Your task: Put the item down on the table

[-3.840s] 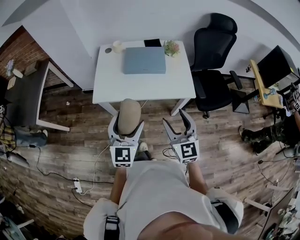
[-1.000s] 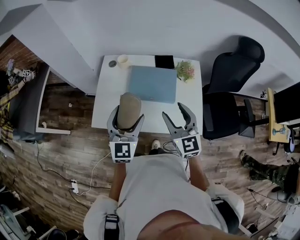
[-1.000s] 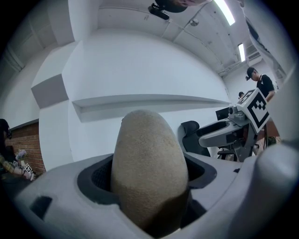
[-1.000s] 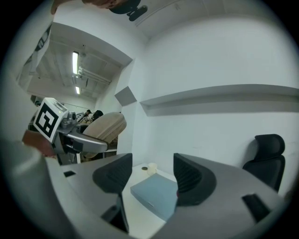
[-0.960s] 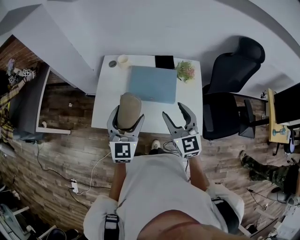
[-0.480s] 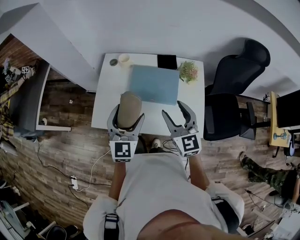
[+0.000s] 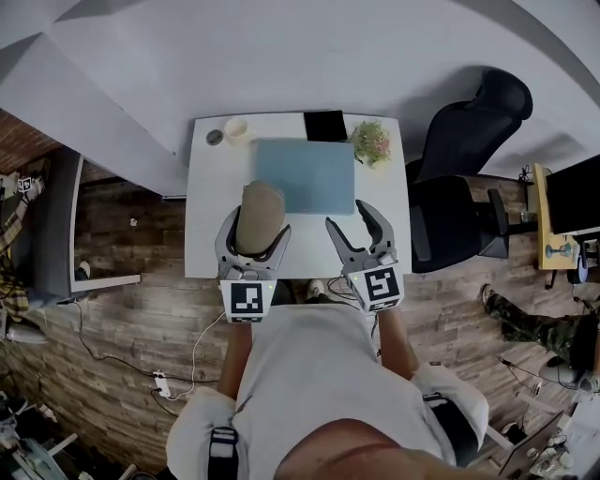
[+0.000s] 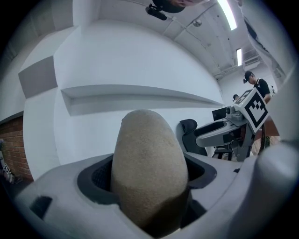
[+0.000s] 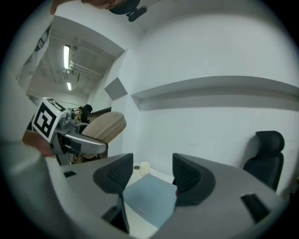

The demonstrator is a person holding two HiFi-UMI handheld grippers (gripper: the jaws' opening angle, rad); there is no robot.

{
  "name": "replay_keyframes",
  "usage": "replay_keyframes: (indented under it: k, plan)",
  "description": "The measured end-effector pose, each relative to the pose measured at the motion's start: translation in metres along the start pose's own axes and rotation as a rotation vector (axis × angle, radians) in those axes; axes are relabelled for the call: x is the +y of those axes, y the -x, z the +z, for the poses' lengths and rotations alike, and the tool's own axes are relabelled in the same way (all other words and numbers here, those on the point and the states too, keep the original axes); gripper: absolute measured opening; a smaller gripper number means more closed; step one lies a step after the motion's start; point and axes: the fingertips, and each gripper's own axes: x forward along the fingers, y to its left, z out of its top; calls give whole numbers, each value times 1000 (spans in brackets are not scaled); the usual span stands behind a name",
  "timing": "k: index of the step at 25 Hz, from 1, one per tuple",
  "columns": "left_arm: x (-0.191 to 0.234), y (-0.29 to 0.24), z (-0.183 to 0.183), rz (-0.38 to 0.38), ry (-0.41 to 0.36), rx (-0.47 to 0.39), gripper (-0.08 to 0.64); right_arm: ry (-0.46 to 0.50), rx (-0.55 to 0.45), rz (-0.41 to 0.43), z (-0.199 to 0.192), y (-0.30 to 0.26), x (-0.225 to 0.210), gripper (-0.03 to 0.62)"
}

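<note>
1. My left gripper: jaws spread wide, clamped on the tan egg-shaped item, which stands upright over the near edge of the white table.
2. My right gripper: jaws apart, nothing between them.
3. On the table beyond: blue-grey laptop, cup, small plant.

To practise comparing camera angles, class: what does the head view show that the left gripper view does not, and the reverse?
Head view only: the white table with a blue laptop, a cup and a small plant on it, plus the wooden floor. Left gripper view only: ceiling lights and a person standing far off. Both: the beige egg-shaped item held in the left claw, the open right claw and a black chair.
</note>
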Motion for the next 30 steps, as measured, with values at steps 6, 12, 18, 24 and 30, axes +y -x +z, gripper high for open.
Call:
replay_keyframes:
  k: [6,12,18,24,30]
  plan:
    - [29,-20,-12,-76,-32,-13,405,0,9,-67,3,-29,2,268]
    - [44,-39,-27,-162,-20,-6,405,1,68,-125,-1,-47,5,267]
    - [50,-49,-49,-270,-5,4,405,3,114,-184,-19,-58,10,258]
    - [49,-57,-71,-354,7,34,405,-14,172,-216,-38,-62,17,258]
    - [36,-56,-106,-415,14,102,405,-31,233,-225,-69,-62,19,256]
